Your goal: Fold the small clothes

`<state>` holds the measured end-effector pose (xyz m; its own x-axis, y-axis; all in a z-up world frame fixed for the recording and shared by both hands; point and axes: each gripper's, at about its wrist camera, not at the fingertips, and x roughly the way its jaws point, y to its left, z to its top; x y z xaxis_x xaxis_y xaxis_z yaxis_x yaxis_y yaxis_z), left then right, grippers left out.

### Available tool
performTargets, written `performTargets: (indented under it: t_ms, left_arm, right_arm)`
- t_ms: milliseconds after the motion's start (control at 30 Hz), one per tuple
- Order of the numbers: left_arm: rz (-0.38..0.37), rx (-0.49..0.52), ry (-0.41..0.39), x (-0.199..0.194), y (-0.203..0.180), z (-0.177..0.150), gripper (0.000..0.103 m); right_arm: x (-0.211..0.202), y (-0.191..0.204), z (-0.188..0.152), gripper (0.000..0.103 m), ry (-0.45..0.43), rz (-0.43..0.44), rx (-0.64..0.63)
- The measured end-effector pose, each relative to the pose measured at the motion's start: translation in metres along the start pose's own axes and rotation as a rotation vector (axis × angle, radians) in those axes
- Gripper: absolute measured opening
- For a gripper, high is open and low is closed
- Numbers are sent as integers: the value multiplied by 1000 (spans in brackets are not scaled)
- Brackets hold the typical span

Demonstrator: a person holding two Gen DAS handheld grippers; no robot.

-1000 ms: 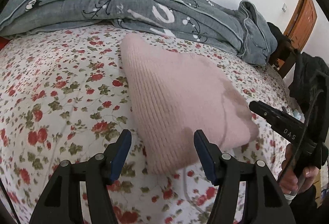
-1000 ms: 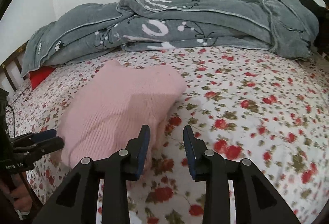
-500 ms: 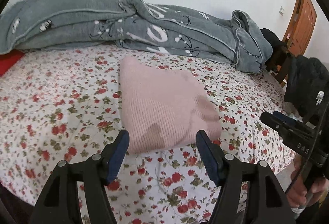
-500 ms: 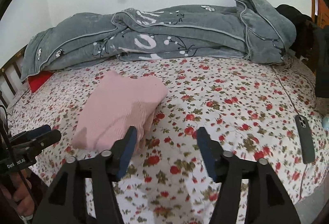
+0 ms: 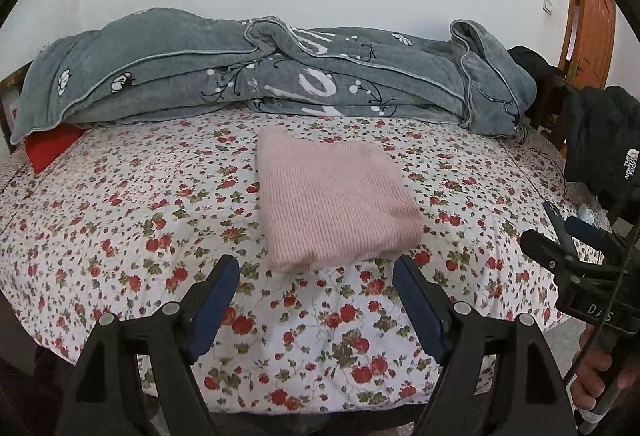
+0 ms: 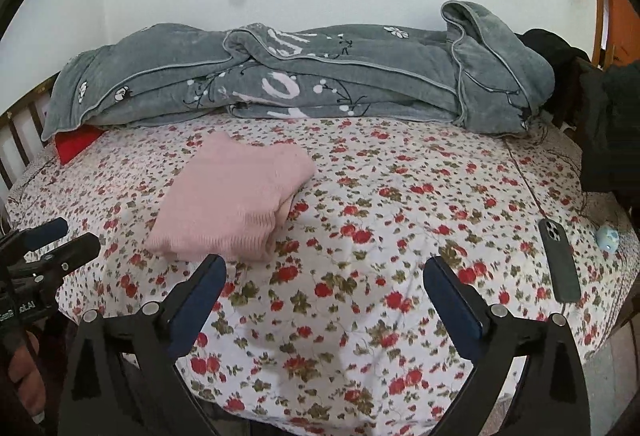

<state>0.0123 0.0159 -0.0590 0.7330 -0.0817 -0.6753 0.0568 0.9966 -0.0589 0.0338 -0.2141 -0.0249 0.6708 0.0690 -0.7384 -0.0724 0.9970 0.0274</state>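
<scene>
Bed (image 5: 120,236): the flowery sheet is lying flat, and a big grey blanket (image 5: 280,76) is sitting bunched up at the far side.
Pink sweater (image 5: 332,200): it is lying near the middle of the bed as a neat folded pile. It is looking done.
Left gripper (image 5: 316,300): its jaws are opening, with nothing between them. It is hanging over the near edge, apart from the sweater.
Right gripper (image 6: 324,292): its jaws are opening wide too, and holding nothing.
Phone (image 6: 559,260): it is lying alone near the right edge.
What is left: I am seeing no other small clothes waiting on the bed.
</scene>
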Motion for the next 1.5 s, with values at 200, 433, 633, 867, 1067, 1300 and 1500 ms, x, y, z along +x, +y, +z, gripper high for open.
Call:
performTargets:
  t_ms: [200,433,633,867,1067,1300,1500]
  left_arm:
    - [23,1,-20,-8,-1,-1,81]
    - [30,-4,-28,-10,0,0,81]
    - [28,-10,-32,-11,1,0,81]
    - [28,-10,-34,-12,1,1,82]
    - [29,-11,-33,-13,1,1,83]
    - [33,-10,-37,-14,-1,1,84]
    - [33,-9,-38,-15,-1,1,84]
  right_arm:
    - [-8,0,-6,97,-6,14,3]
    - [-11,2,-4,97,-16,17,0]
    - [-11,1,-4,97,-16,19,-2]
    - [-12,0,-3,97,-16,18,1]
    - [-12,0,-4,97,-16,18,-1]
    - [-14,1,-3,97,-17,17,-1]
    - [-14,0,-3,97,-17,19,0]
